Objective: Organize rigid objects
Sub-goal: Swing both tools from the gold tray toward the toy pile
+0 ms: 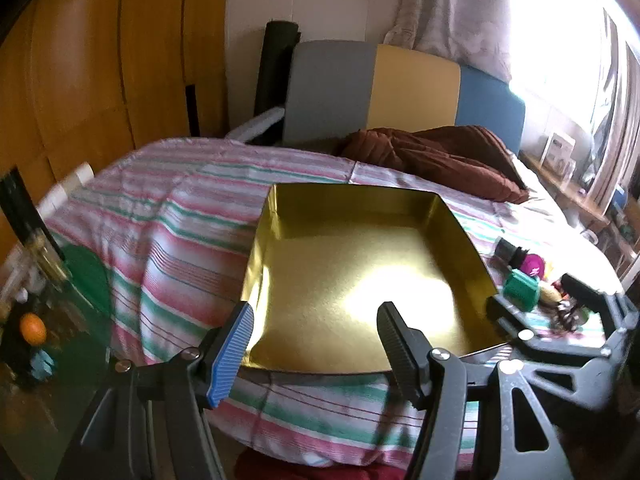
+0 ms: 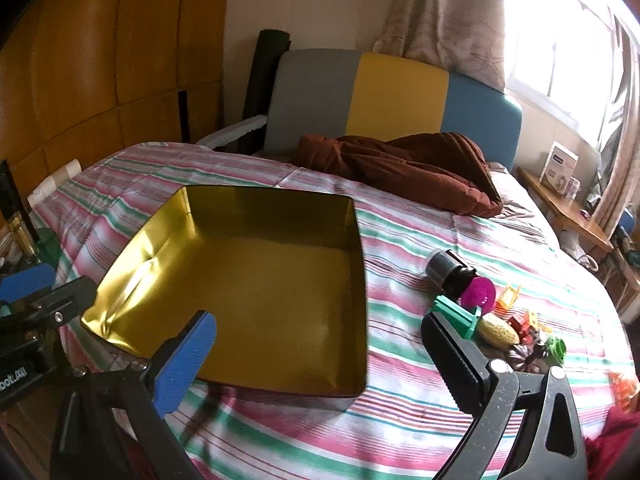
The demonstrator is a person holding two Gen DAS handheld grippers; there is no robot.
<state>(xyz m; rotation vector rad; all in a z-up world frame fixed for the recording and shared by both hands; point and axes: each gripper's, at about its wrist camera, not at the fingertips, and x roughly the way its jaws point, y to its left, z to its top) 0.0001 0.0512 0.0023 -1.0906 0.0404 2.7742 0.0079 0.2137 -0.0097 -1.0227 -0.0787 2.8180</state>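
A gold tin box (image 1: 360,280) lies open and empty on the striped bedspread; it also shows in the right wrist view (image 2: 260,288). To its right sits a cluster of small toys: a black cylinder (image 2: 448,268), a magenta disc (image 2: 478,292), a green piece (image 2: 456,314), a yellow oval piece (image 2: 498,332) and several smaller bits. My left gripper (image 1: 316,344) is open and empty over the box's near edge. My right gripper (image 2: 320,356) is open and empty above the box's near right corner, left of the toys. It also shows in the left wrist view (image 1: 560,300).
A brown blanket (image 2: 400,168) lies bunched near the grey, yellow and blue headboard (image 2: 392,96). A wooden wardrobe (image 2: 100,60) stands at left. A side shelf (image 2: 568,208) with a white box is by the window at right. The bed's near edge drops off below.
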